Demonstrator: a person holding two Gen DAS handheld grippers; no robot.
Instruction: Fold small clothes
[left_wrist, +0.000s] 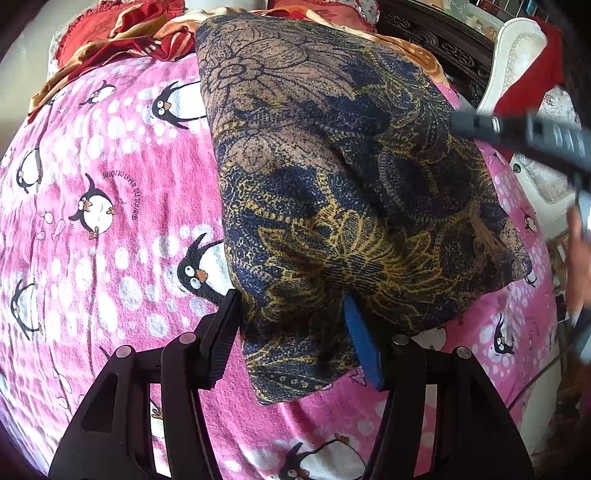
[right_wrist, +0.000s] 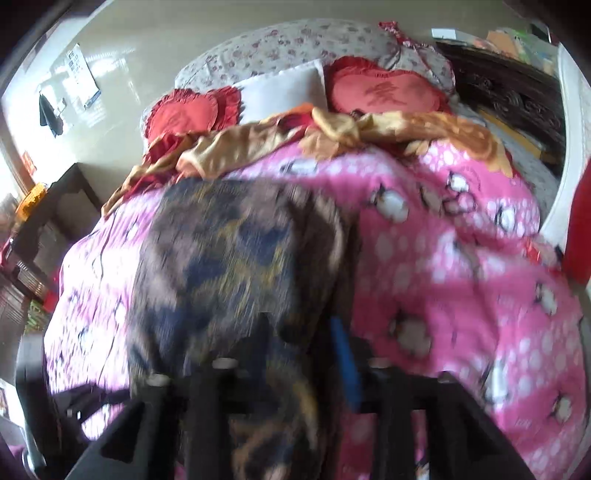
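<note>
A dark blue, brown and gold patterned garment (left_wrist: 332, 177) lies folded on a pink penguin-print bedspread (left_wrist: 103, 229). My left gripper (left_wrist: 291, 332) is open, its jaws wide on either side of the garment's near corner, not clamping it. My right gripper shows blurred at the right edge of the left wrist view (left_wrist: 524, 129), above the garment's far right side. In the right wrist view, which is motion-blurred, the garment (right_wrist: 236, 266) fills the space between my right gripper's (right_wrist: 295, 354) fingers; whether they pinch it is unclear.
Red heart-shaped cushions (right_wrist: 384, 92) and an orange-red blanket (right_wrist: 332, 129) lie at the head of the bed. A dark carved headboard (right_wrist: 509, 96) and white frame (left_wrist: 517, 59) stand to the right. A dark shelf (right_wrist: 55, 218) stands to the left.
</note>
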